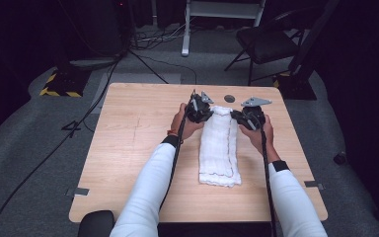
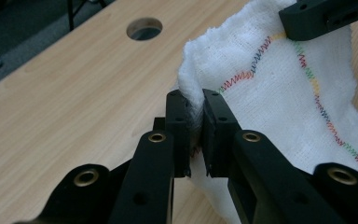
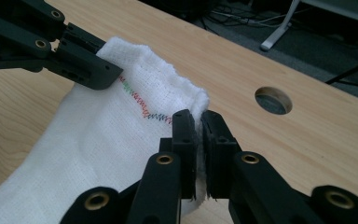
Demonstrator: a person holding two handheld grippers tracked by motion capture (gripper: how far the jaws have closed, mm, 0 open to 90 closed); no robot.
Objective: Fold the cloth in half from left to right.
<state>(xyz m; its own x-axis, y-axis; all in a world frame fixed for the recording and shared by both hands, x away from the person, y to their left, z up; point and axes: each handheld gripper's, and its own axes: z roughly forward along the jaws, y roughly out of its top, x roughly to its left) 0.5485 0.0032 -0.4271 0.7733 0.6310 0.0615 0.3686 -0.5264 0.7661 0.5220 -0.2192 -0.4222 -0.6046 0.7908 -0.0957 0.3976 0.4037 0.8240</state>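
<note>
Two far corners of white cloth [image 1: 220,148] pinched, left gripper [image 2: 195,122] and right gripper [image 3: 198,135] clamped; fold probably just starting, mid-frame.

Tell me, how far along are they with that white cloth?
Done: the white cloth already lies as a long narrow strip on the table, so it looks folded at least once. In hand: the left gripper and right gripper are each shut on a far corner, with that end raised off the wood. Left: probably bringing that end toward the near end and releasing it.
</note>
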